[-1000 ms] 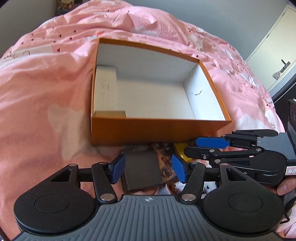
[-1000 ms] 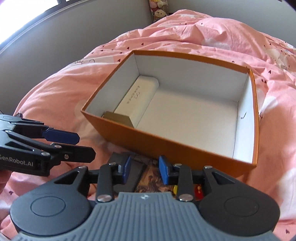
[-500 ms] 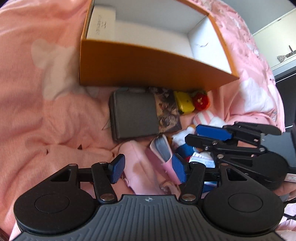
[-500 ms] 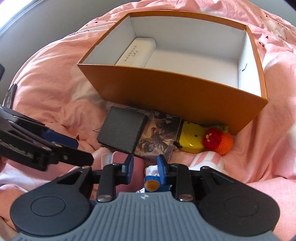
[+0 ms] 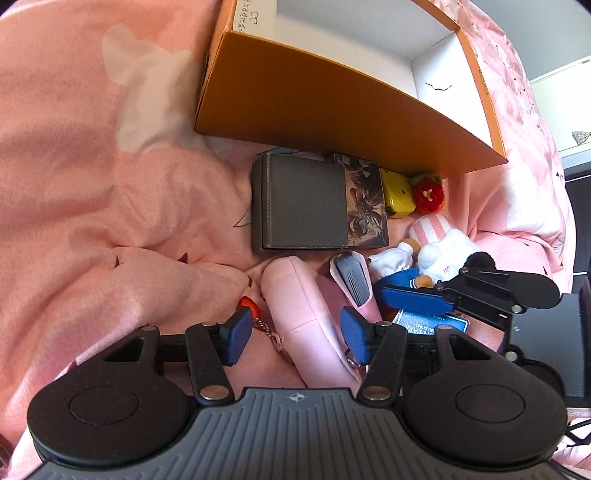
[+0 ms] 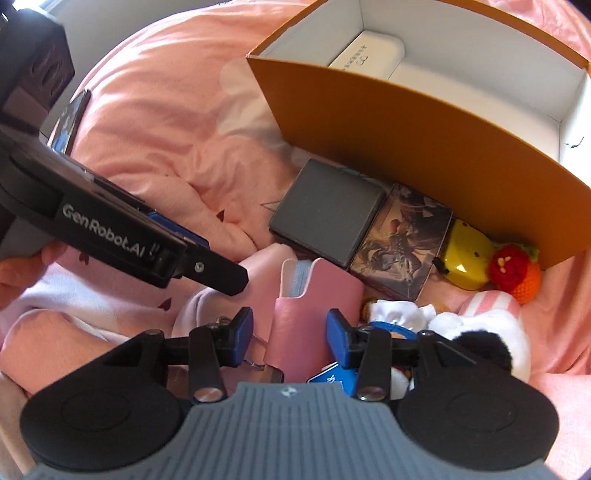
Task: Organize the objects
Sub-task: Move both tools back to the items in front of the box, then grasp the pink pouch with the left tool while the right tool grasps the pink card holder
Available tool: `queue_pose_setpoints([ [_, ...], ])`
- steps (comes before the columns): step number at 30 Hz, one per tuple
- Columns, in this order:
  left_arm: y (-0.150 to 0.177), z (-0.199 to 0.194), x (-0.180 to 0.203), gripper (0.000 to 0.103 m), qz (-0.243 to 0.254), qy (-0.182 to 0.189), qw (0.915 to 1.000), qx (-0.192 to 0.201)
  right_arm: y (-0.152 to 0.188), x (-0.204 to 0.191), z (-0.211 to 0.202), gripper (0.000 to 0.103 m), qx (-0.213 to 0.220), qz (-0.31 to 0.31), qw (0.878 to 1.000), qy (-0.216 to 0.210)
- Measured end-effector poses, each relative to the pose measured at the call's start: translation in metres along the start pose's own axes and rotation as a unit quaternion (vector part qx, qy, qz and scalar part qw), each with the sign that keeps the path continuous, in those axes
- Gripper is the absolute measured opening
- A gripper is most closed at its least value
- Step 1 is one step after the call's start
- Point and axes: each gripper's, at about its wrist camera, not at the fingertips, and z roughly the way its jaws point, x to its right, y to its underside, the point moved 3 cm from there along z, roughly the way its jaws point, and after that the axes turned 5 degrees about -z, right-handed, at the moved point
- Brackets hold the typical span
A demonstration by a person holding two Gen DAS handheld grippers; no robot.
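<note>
Toys and a dark box [image 5: 303,205] are piled before the orange box [image 5: 332,107]. A pink pouch [image 5: 306,321] is straddled, untouched, by the closing left gripper [image 5: 297,334]; a pink case [image 6: 308,314] by the opening right gripper [image 6: 290,339].

A rumpled pink duvet [image 5: 110,192] printed with small dark hearts and pale white shapes fills the scene, with a grey wall [image 5: 535,33] beyond its far edge and a white cabinet door [image 5: 569,110] past its right side.
</note>
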Motion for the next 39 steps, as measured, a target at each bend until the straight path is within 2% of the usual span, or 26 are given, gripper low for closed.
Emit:
queue_pose_setpoints([
  [3,0.001,0.006,0.001,0.067,-0.004,0.001,1.0000,-0.005,0.000,0.000,0.011,0.046,-0.020,0.002,0.999,0.030],
  [4,0.001,0.008,0.001,0.067,-0.008,0.003,0.9999,-0.008,0.001,0.001,0.012,0.045,-0.022,0.005,0.999,0.028],
  [6,0.002,0.013,0.001,0.068,-0.013,0.007,0.9998,-0.015,0.002,0.002,0.011,0.038,-0.020,0.011,1.000,0.017],
  [11,0.002,0.025,0.001,0.068,-0.020,0.008,0.9995,-0.024,0.004,0.012,-0.002,0.028,-0.016,0.026,0.999,0.020],
  [16,0.003,0.039,0.006,0.066,-0.017,0.003,0.9992,-0.036,0.005,0.010,-0.001,0.027,-0.016,0.016,0.999,0.031],
  [19,0.005,0.041,0.010,0.060,-0.003,-0.004,0.9995,-0.032,0.004,0.007,0.003,0.027,-0.016,0.004,0.999,0.036],
  [21,0.007,0.038,0.010,0.050,-0.002,-0.007,0.9997,-0.023,0.004,0.008,0.004,0.028,-0.013,0.004,0.999,0.032],
  [24,0.009,0.032,0.011,0.045,0.007,-0.006,0.9999,-0.007,0.005,0.008,0.003,0.027,-0.007,0.008,0.999,0.030],
  [28,0.014,0.016,0.020,0.043,0.042,-0.021,0.9985,0.029,0.007,0.009,-0.007,0.025,0.010,0.016,1.000,0.025],
  [33,0.013,-0.012,0.033,0.041,0.078,-0.039,0.9928,0.082,0.004,0.011,-0.032,0.024,0.045,0.041,0.998,0.001],
  [39,0.007,-0.048,0.044,0.041,0.095,-0.036,0.9842,0.144,-0.008,0.017,-0.066,0.024,0.105,0.061,0.993,-0.006],
])
